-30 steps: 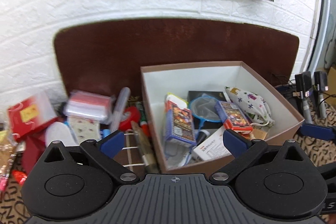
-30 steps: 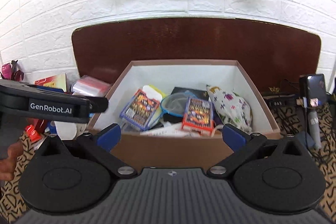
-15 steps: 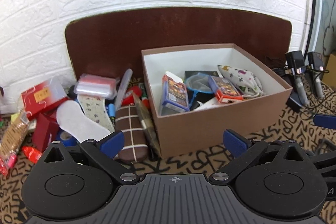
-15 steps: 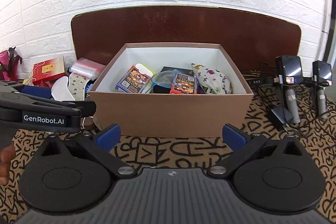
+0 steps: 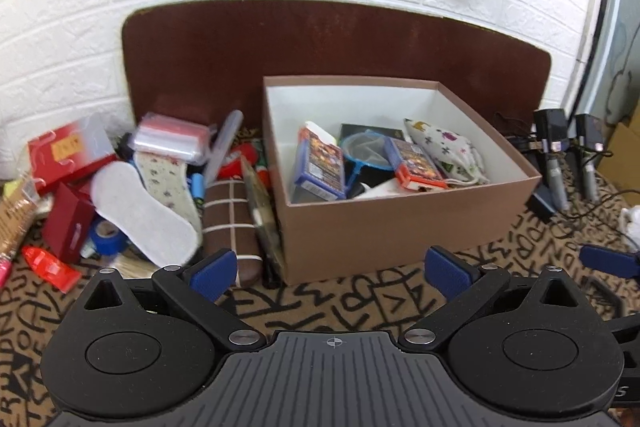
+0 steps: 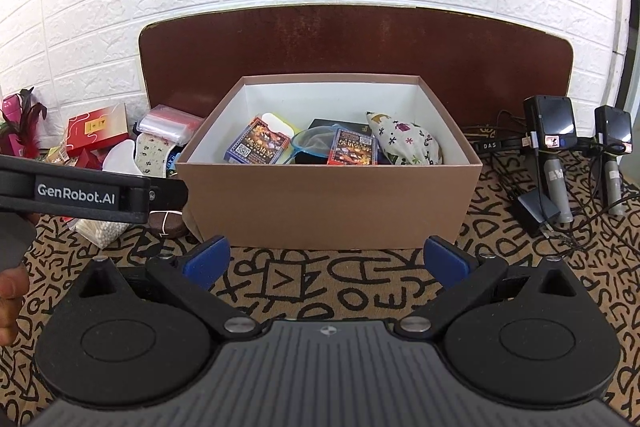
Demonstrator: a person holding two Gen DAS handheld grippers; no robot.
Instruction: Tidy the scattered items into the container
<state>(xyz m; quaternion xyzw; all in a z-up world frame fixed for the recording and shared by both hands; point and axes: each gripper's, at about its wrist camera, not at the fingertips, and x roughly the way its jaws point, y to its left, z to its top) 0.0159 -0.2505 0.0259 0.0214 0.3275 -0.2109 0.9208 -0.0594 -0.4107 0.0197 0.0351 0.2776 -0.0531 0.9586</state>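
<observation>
Lying just beyond the left gripper [image 5: 332,271]'s empty, spread left fingertip, the white insole [image 5: 144,215] is probably light and floppy, best pinched across its near edge; right gripper [image 6: 326,255] likewise gapes empty before the box [image 6: 328,203].

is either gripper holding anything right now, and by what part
Nothing is held. The left gripper and right gripper are both open and empty, in front of the brown box.

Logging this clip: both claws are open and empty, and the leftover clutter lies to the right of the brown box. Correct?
Not quite. The clutter lies left of the brown box, as the left wrist view shows. Both the left claw and the right claw are open and empty.
</observation>
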